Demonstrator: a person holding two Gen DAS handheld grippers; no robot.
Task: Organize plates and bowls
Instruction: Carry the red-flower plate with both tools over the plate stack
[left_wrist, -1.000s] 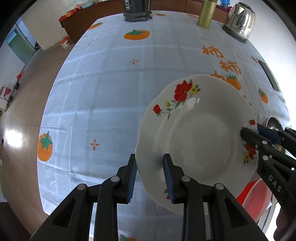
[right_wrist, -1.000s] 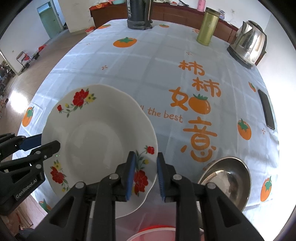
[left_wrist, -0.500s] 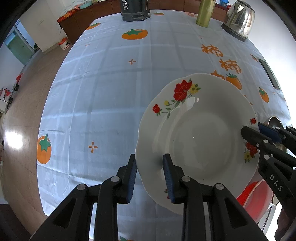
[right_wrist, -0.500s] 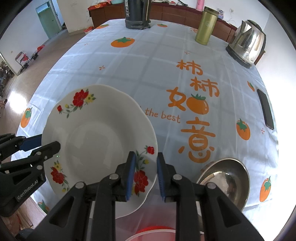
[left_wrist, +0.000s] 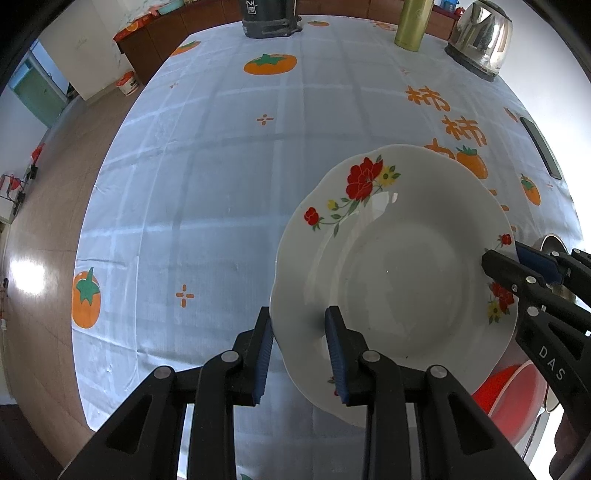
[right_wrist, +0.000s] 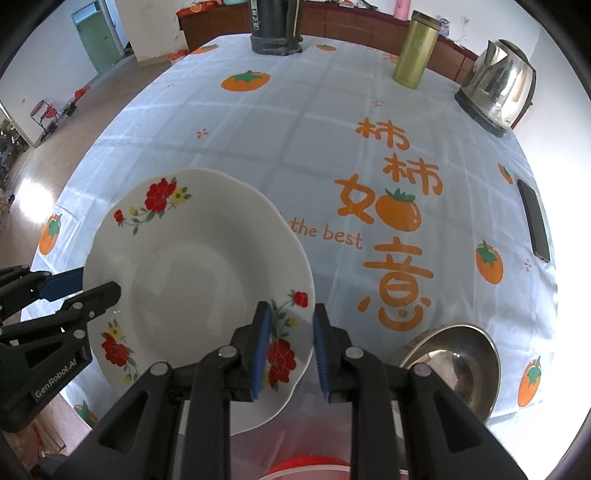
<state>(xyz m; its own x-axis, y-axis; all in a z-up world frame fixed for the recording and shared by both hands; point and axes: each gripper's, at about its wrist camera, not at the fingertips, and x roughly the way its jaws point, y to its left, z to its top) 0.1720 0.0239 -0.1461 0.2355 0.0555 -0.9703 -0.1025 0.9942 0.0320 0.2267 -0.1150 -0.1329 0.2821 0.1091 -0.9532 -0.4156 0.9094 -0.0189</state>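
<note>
A white scalloped plate with red flowers (left_wrist: 399, 273) is held above the table by both grippers. My left gripper (left_wrist: 299, 332) is shut on its left rim, and my right gripper (right_wrist: 288, 332) is shut on its right rim. The plate also shows in the right wrist view (right_wrist: 199, 280). The right gripper shows at the plate's right edge in the left wrist view (left_wrist: 517, 266); the left gripper shows at its left edge in the right wrist view (right_wrist: 85, 291). A red bowl (left_wrist: 513, 398) sits below the plate. A steel bowl (right_wrist: 454, 365) sits to the right.
The table has a pale blue cloth with orange persimmons (left_wrist: 229, 184). At the far edge stand a black appliance (right_wrist: 275, 27), a gold-green flask (right_wrist: 415, 50) and a steel kettle (right_wrist: 498, 88). A dark phone (right_wrist: 533, 219) lies at the right edge.
The plate and both grippers stay together and have barely shifted; the far objects sit slightly lower in view.
</note>
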